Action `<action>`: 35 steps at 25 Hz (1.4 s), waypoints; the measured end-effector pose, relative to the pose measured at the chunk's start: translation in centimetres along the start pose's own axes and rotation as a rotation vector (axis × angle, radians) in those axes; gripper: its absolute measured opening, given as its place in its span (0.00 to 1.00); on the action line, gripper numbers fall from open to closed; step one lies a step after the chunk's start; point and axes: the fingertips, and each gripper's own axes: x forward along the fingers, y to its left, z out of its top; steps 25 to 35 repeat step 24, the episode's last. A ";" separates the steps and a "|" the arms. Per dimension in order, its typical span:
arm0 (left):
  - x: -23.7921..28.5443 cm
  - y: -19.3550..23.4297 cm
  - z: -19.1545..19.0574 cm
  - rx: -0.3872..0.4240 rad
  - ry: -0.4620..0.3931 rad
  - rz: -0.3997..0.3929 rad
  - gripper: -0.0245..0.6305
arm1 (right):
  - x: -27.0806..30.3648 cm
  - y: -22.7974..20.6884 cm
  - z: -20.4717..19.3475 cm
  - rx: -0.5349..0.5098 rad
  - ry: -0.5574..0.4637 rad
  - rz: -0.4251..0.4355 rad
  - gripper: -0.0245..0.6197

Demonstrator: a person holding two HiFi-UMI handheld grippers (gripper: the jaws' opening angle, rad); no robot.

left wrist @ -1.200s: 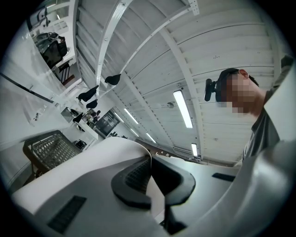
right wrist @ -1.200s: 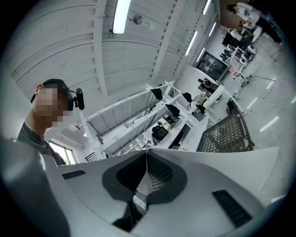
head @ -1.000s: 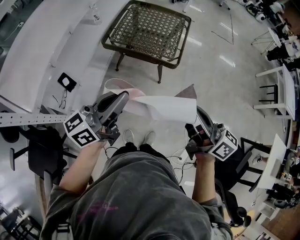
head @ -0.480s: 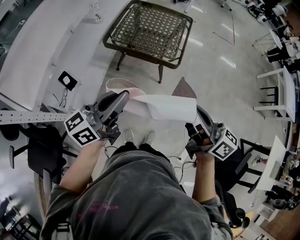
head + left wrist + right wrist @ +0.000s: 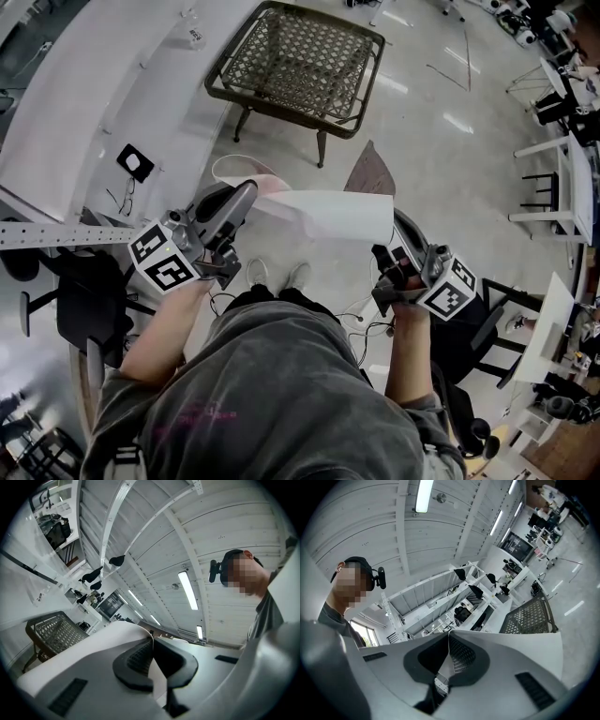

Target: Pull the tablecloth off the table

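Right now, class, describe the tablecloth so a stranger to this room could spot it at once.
Find the woven wicker table on the pale floor, then look nearer the person. The tablecloth is the white sheet stretched between the left tool and right tool, the only thing both tools grip.

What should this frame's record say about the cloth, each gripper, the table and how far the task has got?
tablecloth: white sheet, held up between both grippers in front of the person, not touching the table
left gripper: shut on one edge of the tablecloth
right gripper: shut on the opposite edge
table: mesh top, bare, standing on the floor beyond the cloth
task status: the cloth looks fully off the table
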 end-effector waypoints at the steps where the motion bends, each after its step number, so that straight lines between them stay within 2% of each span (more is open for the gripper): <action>1: 0.1 -0.1 0.0 0.000 0.000 0.001 0.04 | -0.1 -0.1 0.0 0.000 0.000 0.000 0.05; 35: 0.9 -0.3 -0.8 0.002 0.004 0.022 0.04 | -0.4 -0.9 0.4 0.009 0.020 0.021 0.05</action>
